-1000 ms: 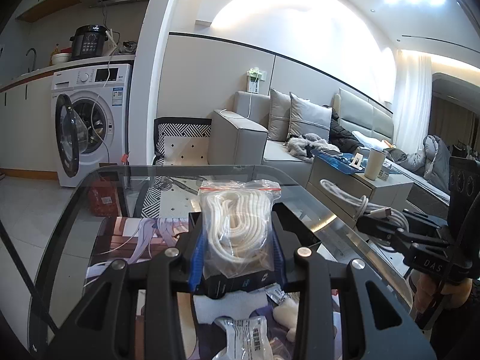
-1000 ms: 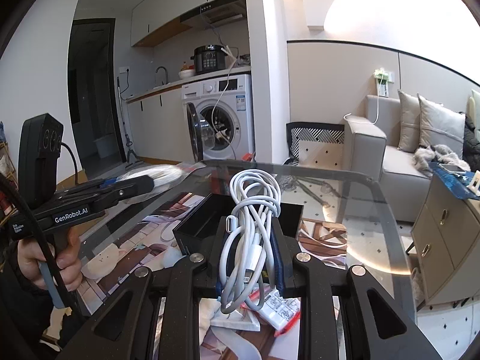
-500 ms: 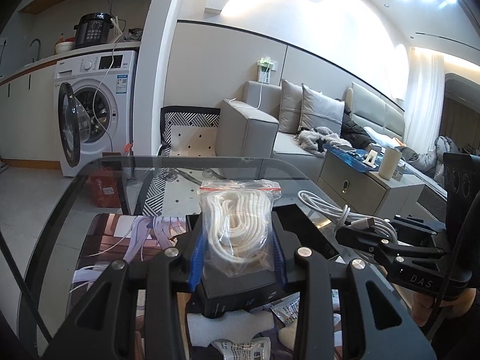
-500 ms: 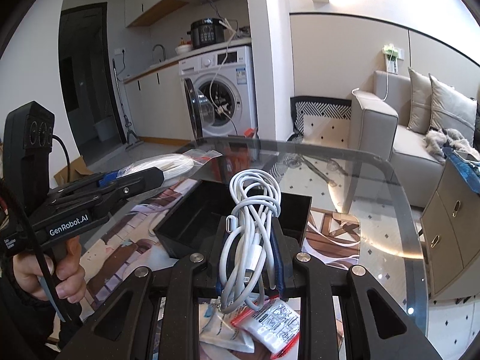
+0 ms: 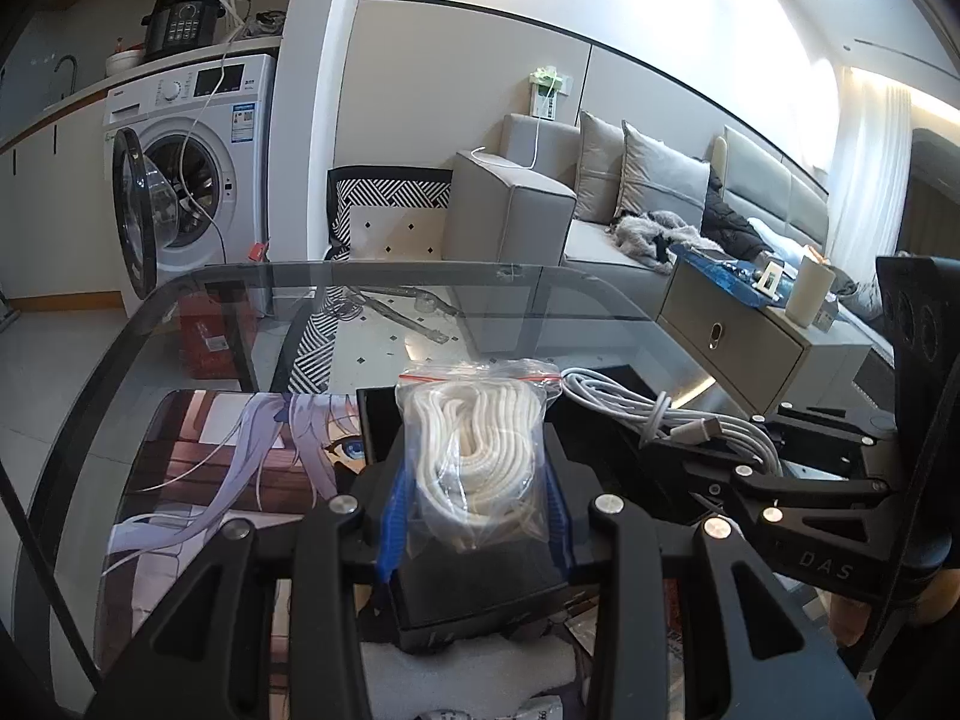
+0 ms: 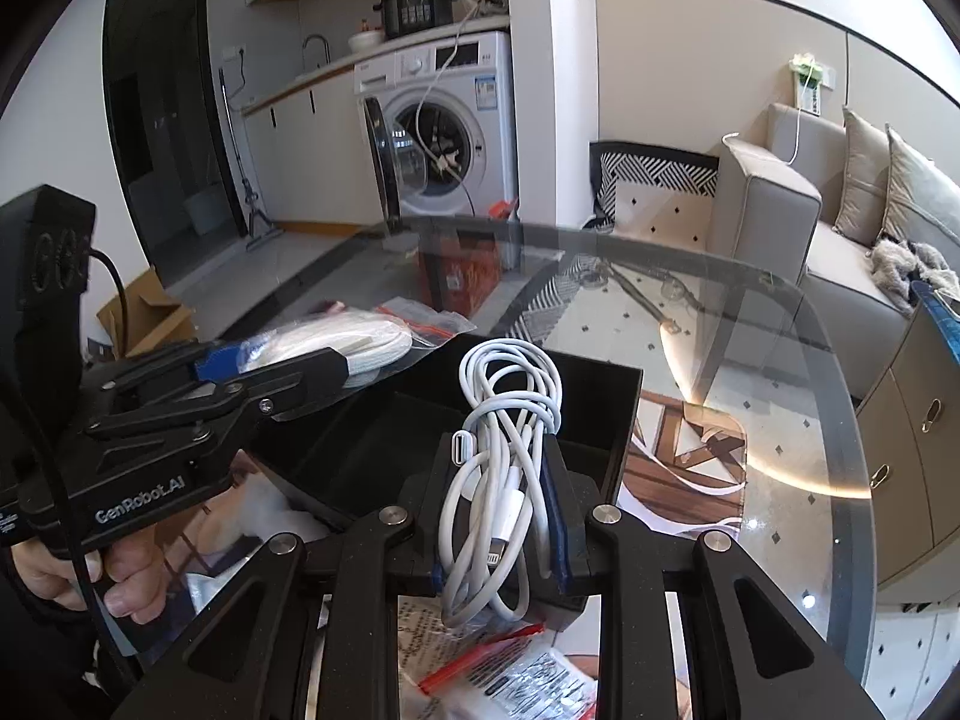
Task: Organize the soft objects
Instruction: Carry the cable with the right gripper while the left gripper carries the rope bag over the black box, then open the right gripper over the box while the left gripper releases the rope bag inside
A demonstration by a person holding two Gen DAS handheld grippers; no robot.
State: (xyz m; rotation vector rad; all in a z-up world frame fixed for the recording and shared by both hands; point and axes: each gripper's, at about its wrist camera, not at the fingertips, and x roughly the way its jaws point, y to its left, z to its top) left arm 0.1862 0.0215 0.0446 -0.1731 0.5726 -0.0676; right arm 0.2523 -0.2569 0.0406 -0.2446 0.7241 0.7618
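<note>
My left gripper (image 5: 477,480) is shut on a clear zip bag of coiled white rope (image 5: 477,456) and holds it above a black open box (image 5: 480,588) on the glass table. My right gripper (image 6: 498,480) is shut on a bundled white charging cable (image 6: 504,462) and holds it over the same black box (image 6: 540,402). The cable (image 5: 660,420) and right gripper (image 5: 744,462) show at the right of the left wrist view. The rope bag (image 6: 342,342) and left gripper (image 6: 282,372) show at the left of the right wrist view.
The round glass table (image 6: 780,360) carries an anime-print mat (image 5: 210,480) under the box. Small packets (image 6: 510,672) and white soft pieces (image 6: 264,504) lie near the table's front. A washing machine (image 5: 180,180), a sofa (image 5: 600,210) and a side cabinet (image 5: 750,348) stand beyond.
Both grippers have tilted down and moved forward over the black box, each keeping its load. The right gripper with the cable has come closer to the left one.
</note>
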